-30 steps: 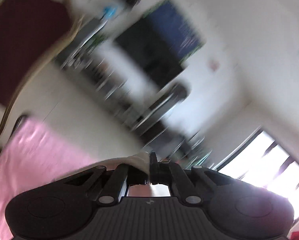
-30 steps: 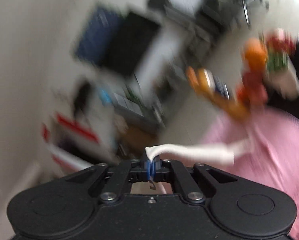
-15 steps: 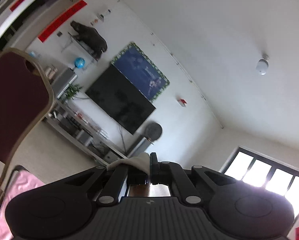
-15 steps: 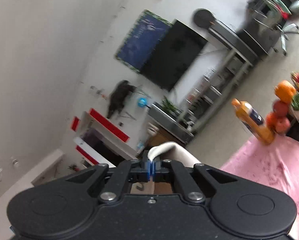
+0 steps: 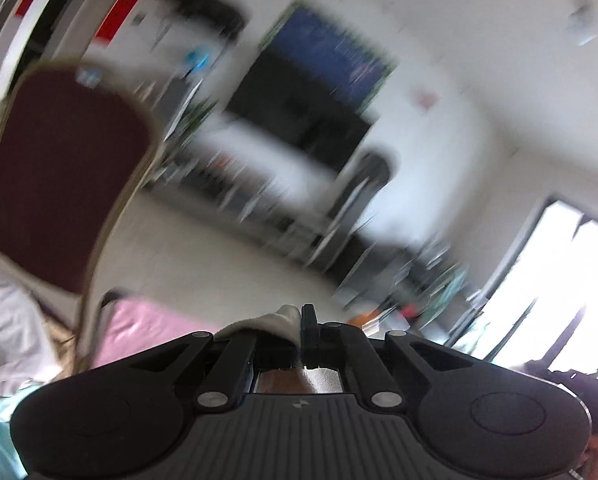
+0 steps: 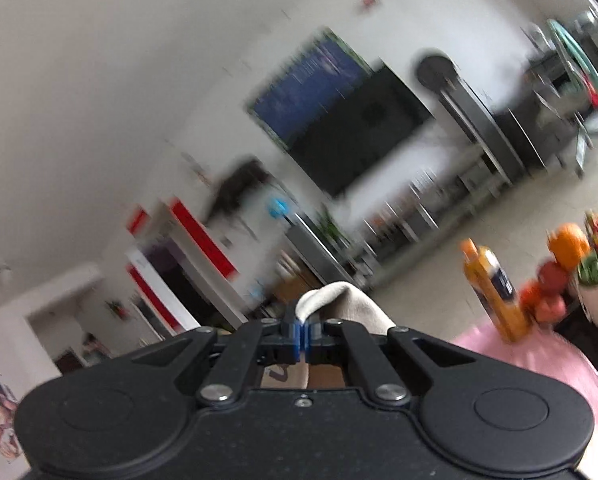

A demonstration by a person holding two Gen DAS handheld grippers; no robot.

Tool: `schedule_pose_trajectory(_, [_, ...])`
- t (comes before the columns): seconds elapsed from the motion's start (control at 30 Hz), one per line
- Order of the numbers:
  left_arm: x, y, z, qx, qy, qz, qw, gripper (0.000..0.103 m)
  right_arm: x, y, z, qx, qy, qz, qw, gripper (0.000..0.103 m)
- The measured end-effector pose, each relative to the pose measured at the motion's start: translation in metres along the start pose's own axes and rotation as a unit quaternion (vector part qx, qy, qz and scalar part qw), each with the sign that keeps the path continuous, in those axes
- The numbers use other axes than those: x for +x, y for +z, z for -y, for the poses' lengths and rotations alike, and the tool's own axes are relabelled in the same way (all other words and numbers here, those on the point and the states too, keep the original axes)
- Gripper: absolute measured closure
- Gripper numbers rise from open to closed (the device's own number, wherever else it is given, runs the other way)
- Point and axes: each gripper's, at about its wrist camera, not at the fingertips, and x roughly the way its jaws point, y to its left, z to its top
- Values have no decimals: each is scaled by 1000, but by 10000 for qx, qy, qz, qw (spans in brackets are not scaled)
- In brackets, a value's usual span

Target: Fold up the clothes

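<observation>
Lift step: both my jaws pinch cream garment (image 6: 331, 300) edges, left gripper (image 5: 301, 334) and right gripper (image 6: 303, 330) raised above pink desk (image 6: 539, 356) at 4 o'clock. Next, I judge: lay it flat, then fold.

left gripper (image 5: 301, 332): jaws pinched together, a fold of pale cloth (image 5: 277, 318) caught between them, tilted | right gripper (image 6: 302, 330): jaws pressed tight on a loop of the cloth (image 6: 331, 298), raised, rolled sideways

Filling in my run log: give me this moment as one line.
left gripper: shut on cloth | right gripper: shut on cloth | cloth: lifted above pink table cover
</observation>
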Motion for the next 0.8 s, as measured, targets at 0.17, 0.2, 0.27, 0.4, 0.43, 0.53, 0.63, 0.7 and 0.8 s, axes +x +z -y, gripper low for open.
schedule_pose_trajectory(0.17, [164,50,-43,-768,1080,-891,9872,103,178,22,38,231,-1292,-1036,9859,101])
schedule_pose_trajectory(0.2, [166,64,-40,-820,986,-569,9901,103,196,31,35,284,-1327,-982,9859,101])
schedule_pose_trajectory(0.27, [166,89,-31,-848,784,48,9933,103,210,51,19,202,-1207,-664,9903,101])
schedule_pose_trajectory(0.4, [146,94,-18,-303,398,673,9965,103,194,70,-3,-386,-784,-183,9960,101])
schedule_pose_trajectory(0.43, [146,88,-19,-251,357,675,9968,103,190,69,1,-417,-736,-203,9962,101])
schedule_pose_trajectory(0.53, [156,49,-35,-189,446,453,9978,103,197,42,34,-290,-779,-508,9952,101])
schedule_pose_trajectory(0.63, [176,-8,-65,-219,675,74,9975,103,212,-7,83,-131,-976,-913,9909,101])
schedule_pose_trajectory(0.7, [189,-50,-90,-330,847,-215,9956,103,216,-49,117,3,-1135,-1199,9863,101])
schedule_pose_trajectory(0.8, [209,-117,-130,-672,1194,-668,9883,103,215,-111,162,164,-1396,-1606,9770,101])
